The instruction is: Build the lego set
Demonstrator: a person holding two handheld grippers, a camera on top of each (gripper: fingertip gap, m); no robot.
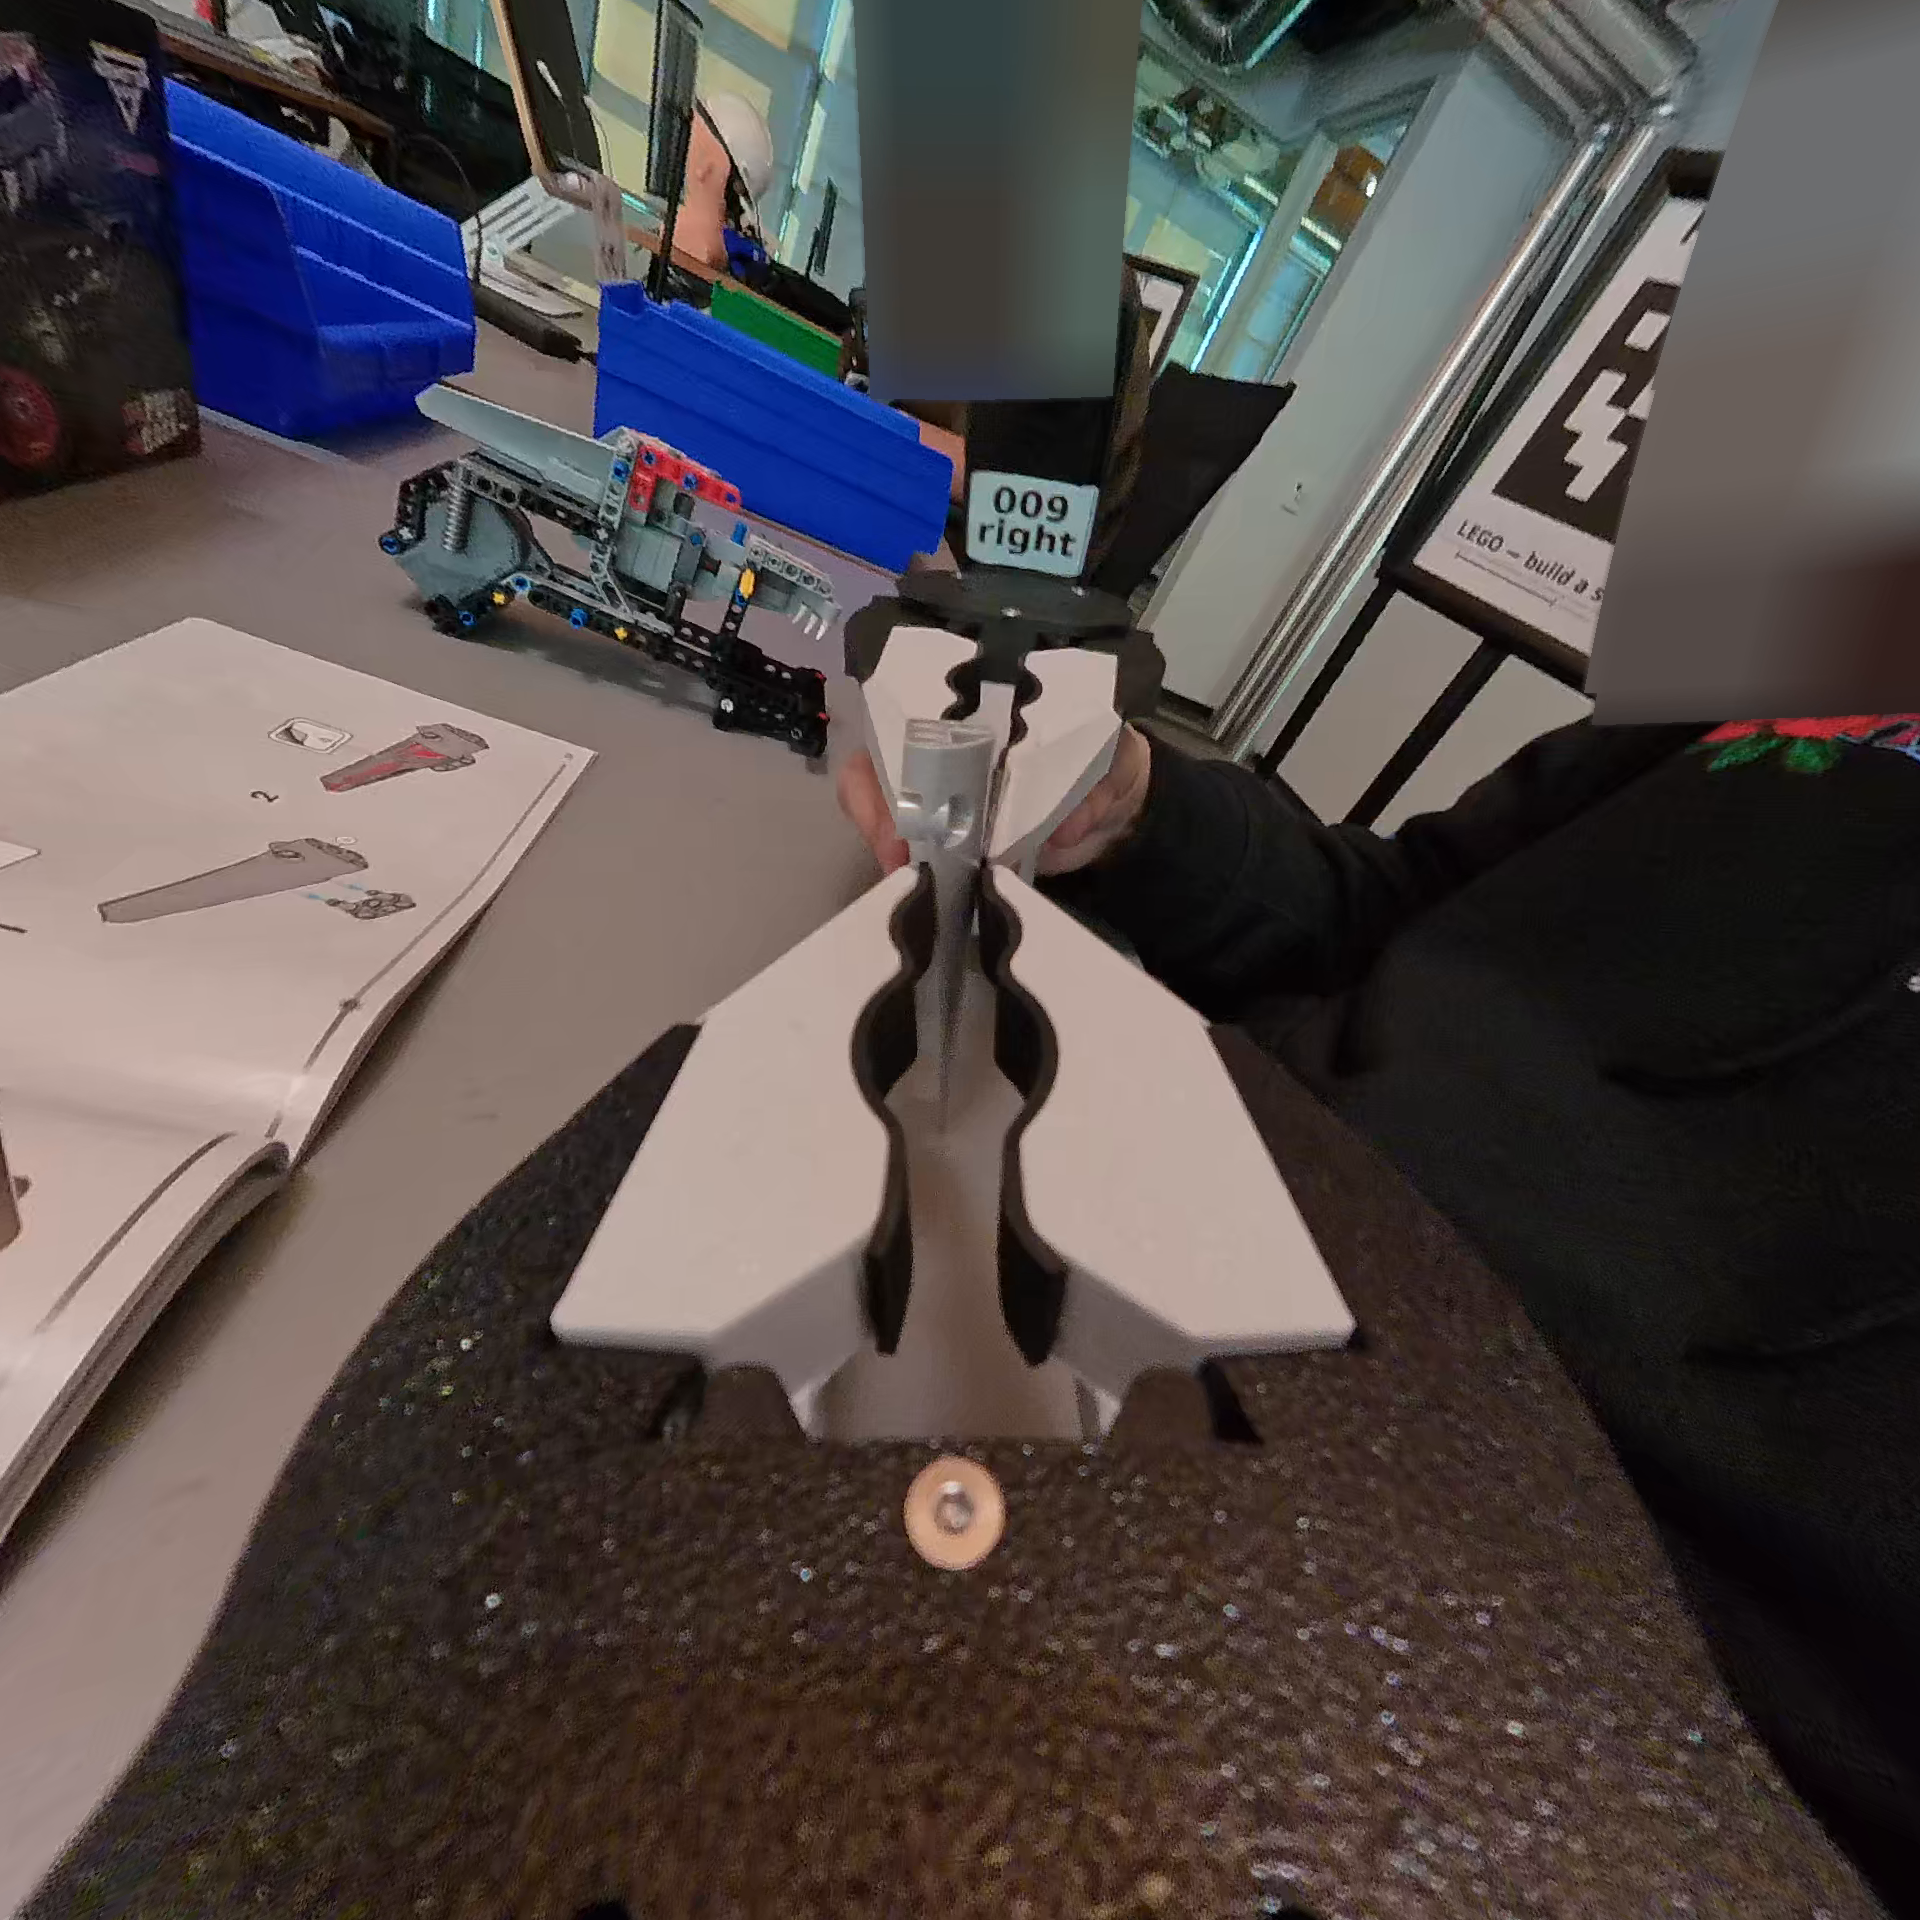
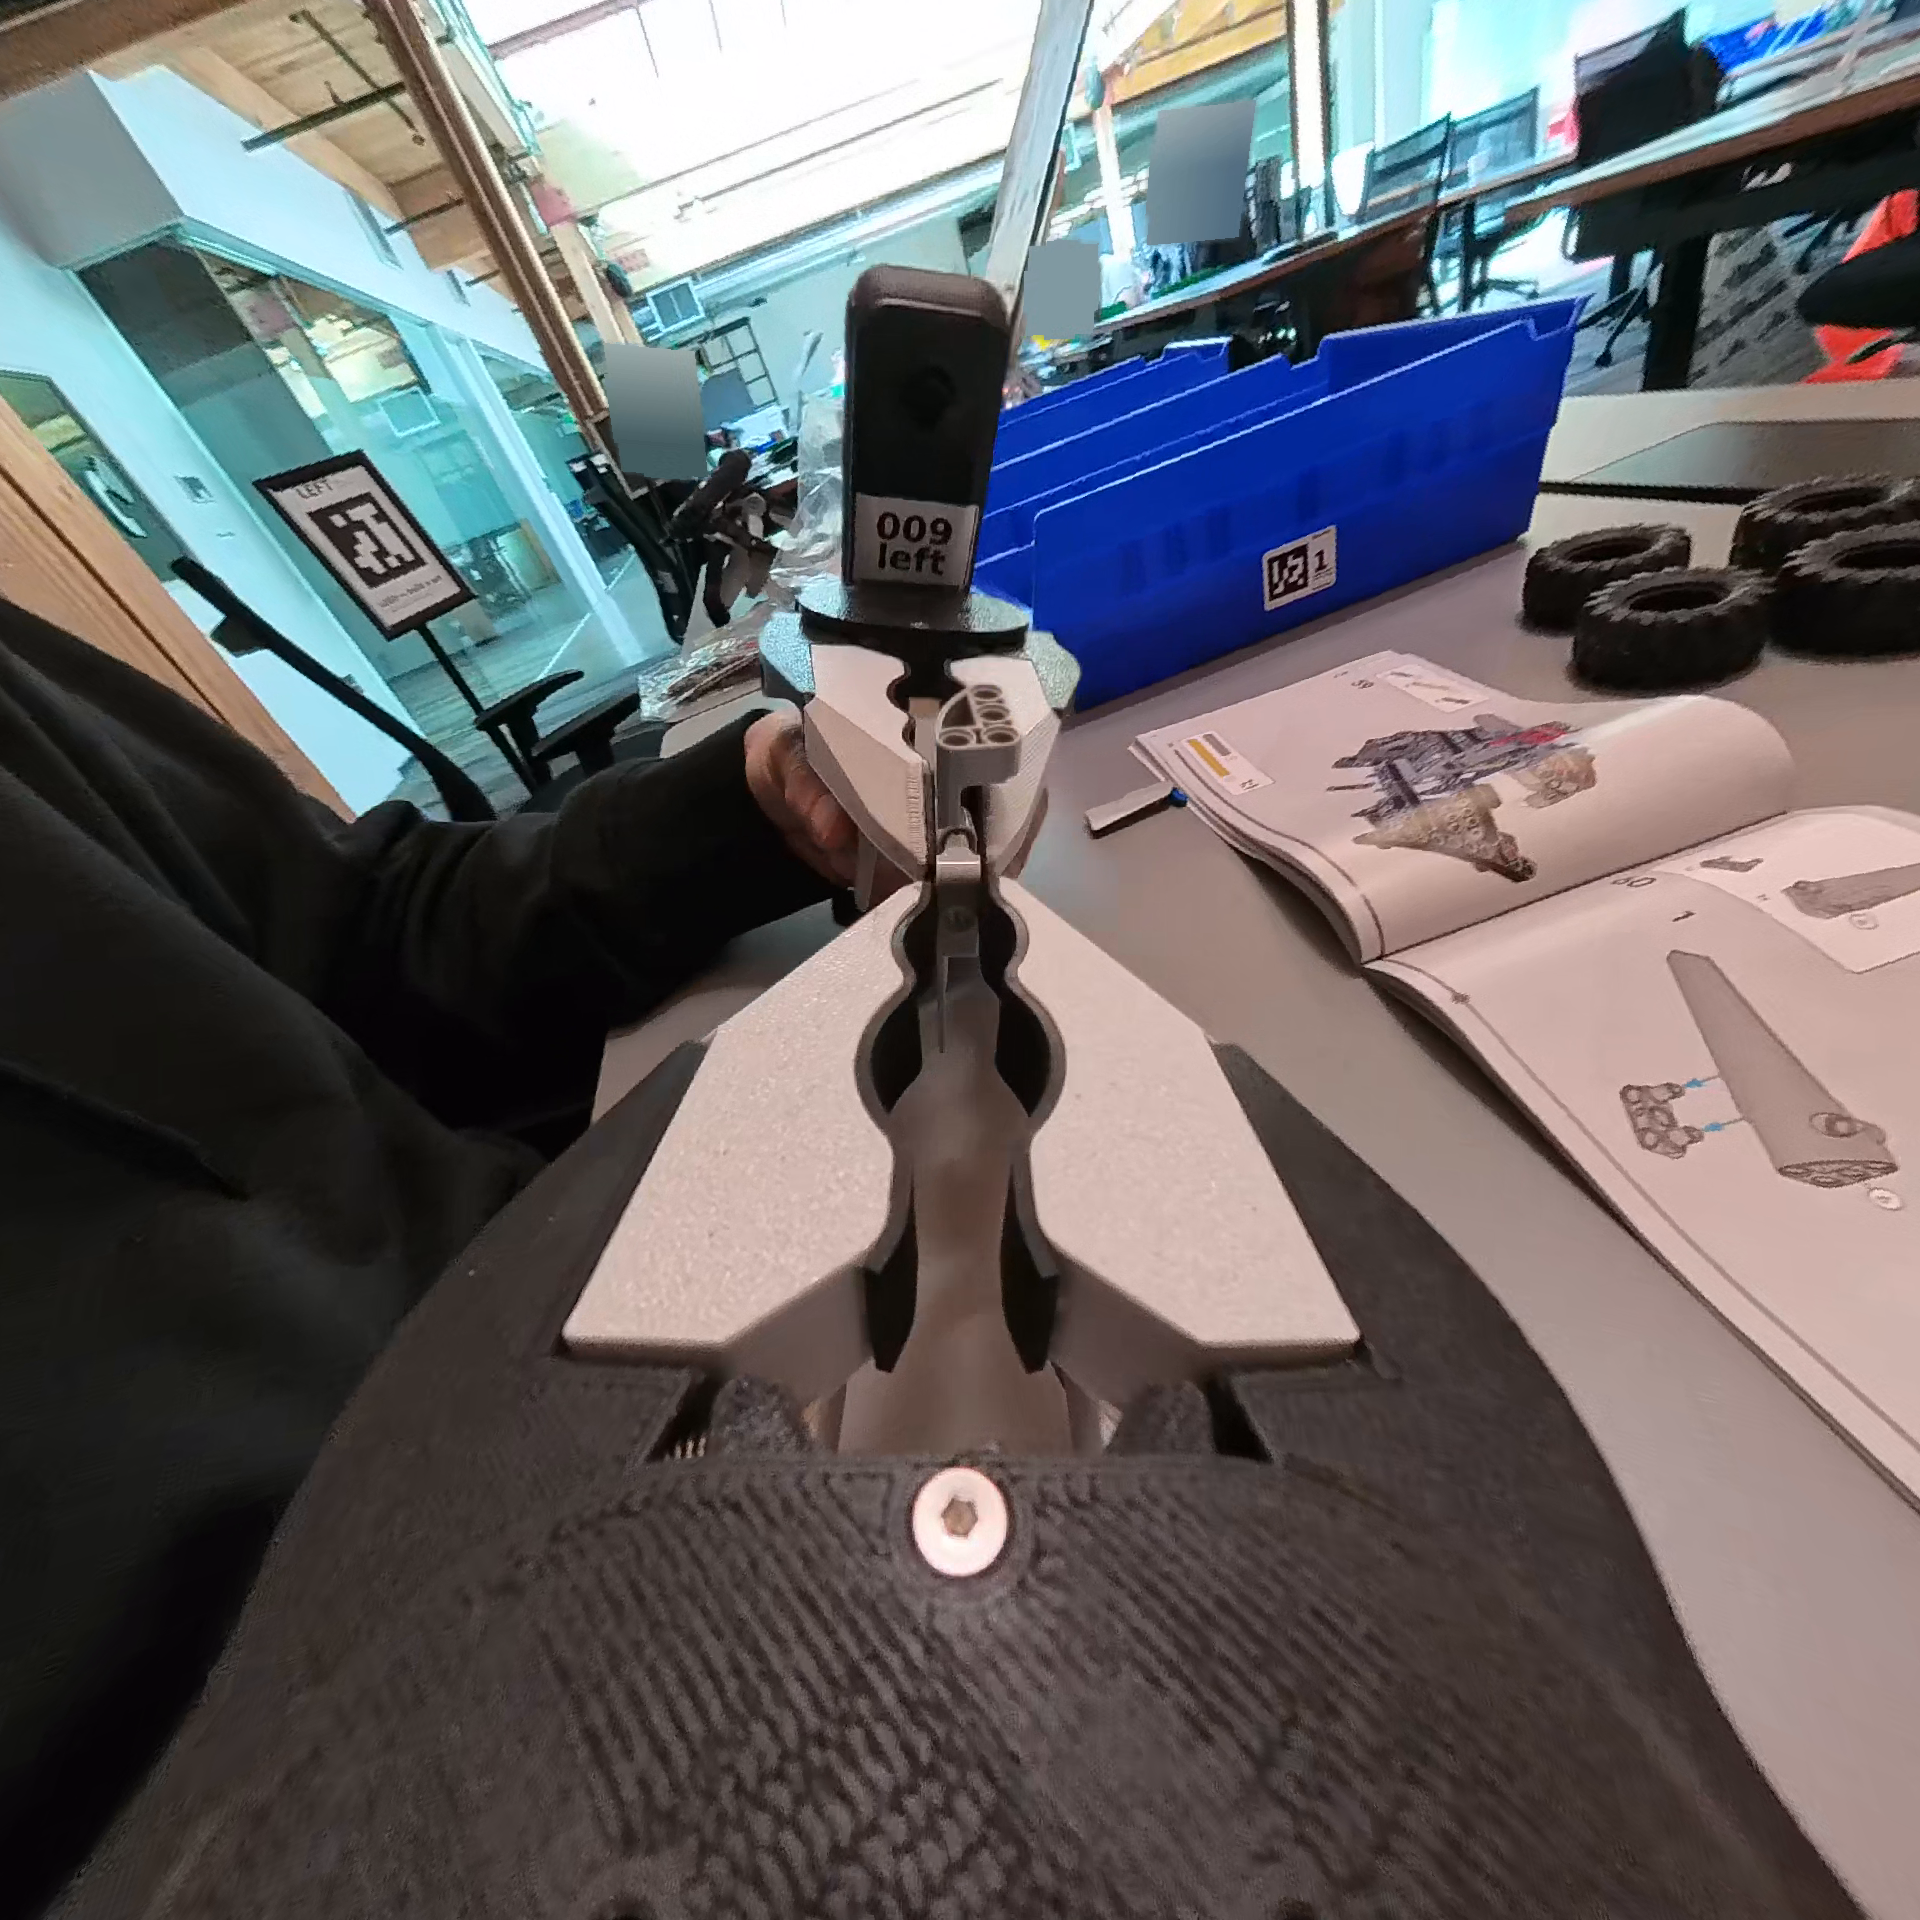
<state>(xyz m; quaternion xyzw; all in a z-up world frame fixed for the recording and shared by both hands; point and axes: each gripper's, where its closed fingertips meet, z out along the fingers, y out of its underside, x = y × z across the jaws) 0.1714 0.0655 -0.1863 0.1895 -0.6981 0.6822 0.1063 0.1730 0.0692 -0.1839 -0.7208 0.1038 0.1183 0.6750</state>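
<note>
My left gripper (image 1: pixel 948 883) is shut on a long grey tapered Lego panel (image 1: pixel 940 774), which sticks out past the fingertips above the table. The panel's holed end also shows in the right wrist view (image 2: pixel 977 727), between the left gripper's fingers (image 2: pixel 862 774). My right gripper (image 2: pixel 961 883) faces it tip to tip and is shut on a small grey Lego connector (image 2: pixel 956 871), held against the panel's end. The right gripper (image 1: pixel 987 727) shows just beyond the panel in the left wrist view. A partly built grey, black and red Lego model (image 1: pixel 613 551) lies on the table.
An open instruction booklet (image 1: pixel 208 883) (image 2: pixel 1558 883) lies beside the grippers. Blue bins (image 1: pixel 758 416) (image 2: pixel 1299 468) stand at the back. Several black tyres (image 2: pixel 1662 623) and a small grey part (image 2: pixel 1127 805) lie on the table. A dark set box (image 1: pixel 83 260) stands far left. The tips of both grippers are at nearly the same place.
</note>
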